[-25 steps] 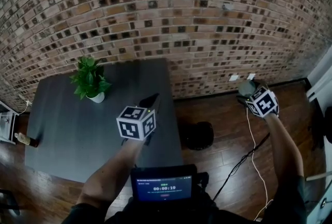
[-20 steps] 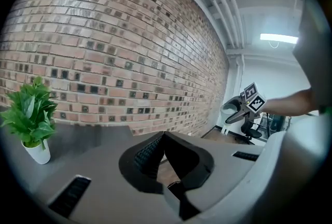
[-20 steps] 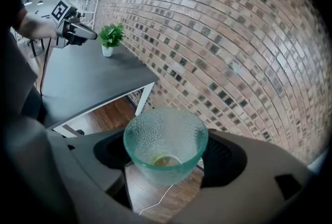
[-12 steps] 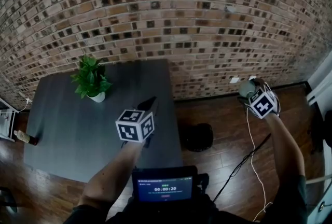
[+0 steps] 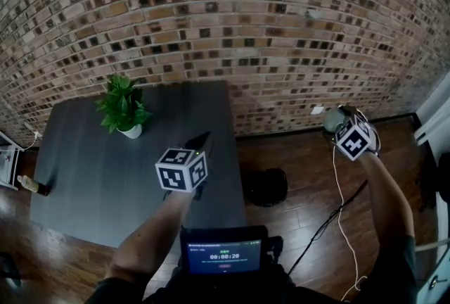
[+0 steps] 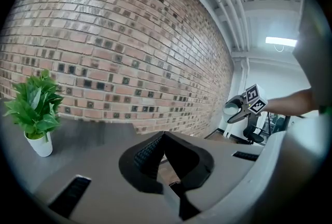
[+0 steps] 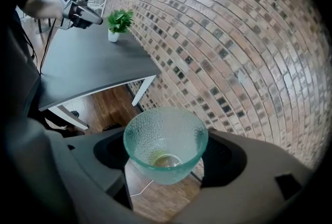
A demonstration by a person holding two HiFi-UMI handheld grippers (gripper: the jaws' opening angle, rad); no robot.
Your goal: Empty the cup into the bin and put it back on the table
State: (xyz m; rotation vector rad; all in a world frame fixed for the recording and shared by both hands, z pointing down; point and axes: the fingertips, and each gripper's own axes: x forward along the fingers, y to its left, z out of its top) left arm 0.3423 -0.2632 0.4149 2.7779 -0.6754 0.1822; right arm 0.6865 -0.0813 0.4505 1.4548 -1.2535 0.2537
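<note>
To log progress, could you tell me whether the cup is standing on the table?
No, the cup is clamped in the right gripper, clear of the table.

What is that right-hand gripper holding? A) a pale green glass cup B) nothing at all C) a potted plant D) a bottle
A: the right gripper view shows the right gripper with its jaws closed on either side of a textured, pale green glass cup.

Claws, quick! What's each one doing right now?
Left claw: shut, holding nothing.
Right claw: shut on the glass cup.
</note>
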